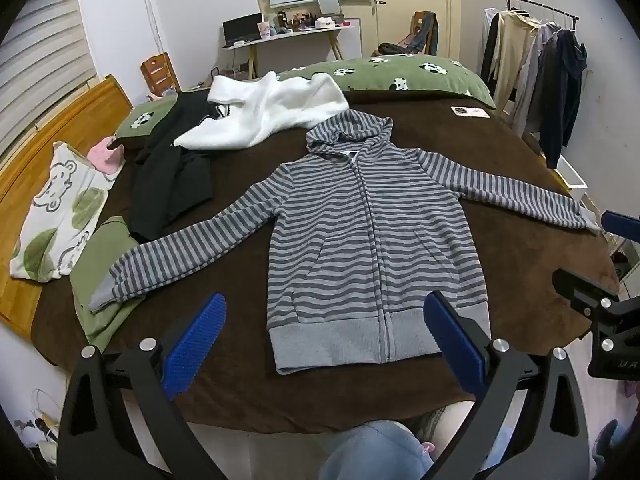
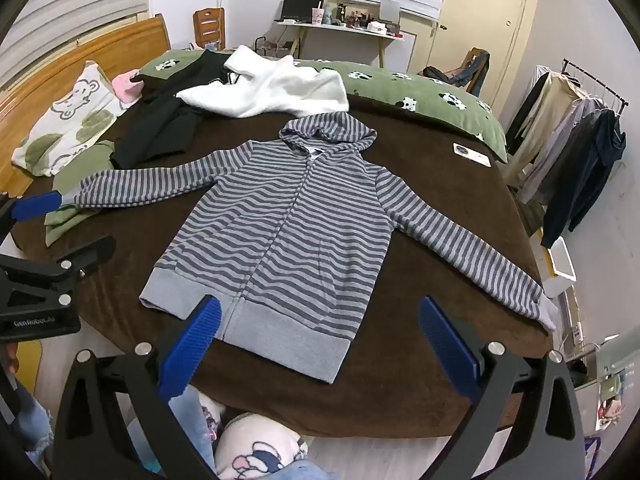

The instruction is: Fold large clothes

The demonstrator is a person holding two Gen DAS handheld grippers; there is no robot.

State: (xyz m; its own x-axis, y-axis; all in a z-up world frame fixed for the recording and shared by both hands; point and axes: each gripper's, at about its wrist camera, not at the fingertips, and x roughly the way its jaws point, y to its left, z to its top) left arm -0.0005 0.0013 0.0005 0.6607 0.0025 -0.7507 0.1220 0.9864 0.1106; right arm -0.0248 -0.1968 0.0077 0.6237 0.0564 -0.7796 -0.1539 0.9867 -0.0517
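Brown-blanketed bed (image 1: 520, 248) carrying a grey striped zip hoodie (image 1: 360, 232) — front up, sleeves spread; left gripper (image 1: 324, 344) and right gripper (image 2: 320, 344) near its hem — jaws wide, empty.

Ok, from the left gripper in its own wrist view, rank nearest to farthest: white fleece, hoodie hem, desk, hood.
From the left gripper:
1. hoodie hem, directly ahead between the fingers
2. hood, mid-bed
3. white fleece, beyond, slightly left
4. desk, against the far wall
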